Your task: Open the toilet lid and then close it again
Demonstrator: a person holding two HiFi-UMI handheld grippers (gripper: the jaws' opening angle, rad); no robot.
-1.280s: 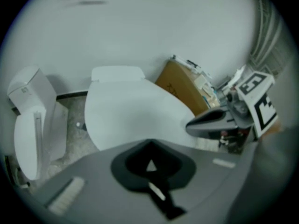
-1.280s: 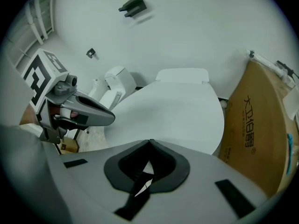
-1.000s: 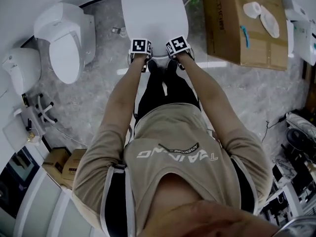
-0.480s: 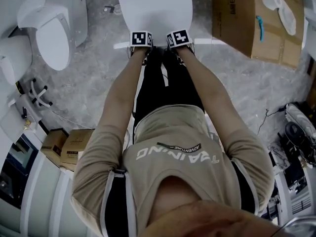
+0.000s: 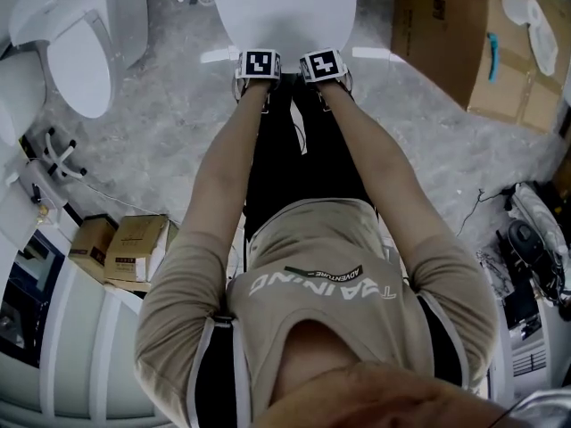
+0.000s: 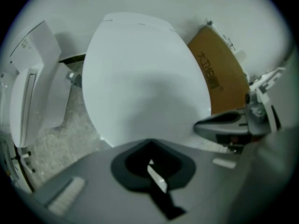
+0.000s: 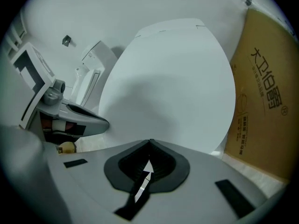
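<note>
1. head view: two claws, the left claw (image 5: 259, 64) and the right claw (image 5: 323, 64), sit side by side at the front edge of the one toilet lid (image 5: 284, 5), straight ahead of the person. one other toilet (image 5: 76, 47) stands to the left and one large cardboard box (image 5: 451, 29) to the right. two small boxes (image 5: 136, 250) lie on the floor.
2. left gripper view: this claw is clenched tip to tip with nothing between. only here does the right claw show from the side.
3. right gripper view: this claw is likewise clenched and empty, just before the lid. the large box's print reads plainly here.
</note>
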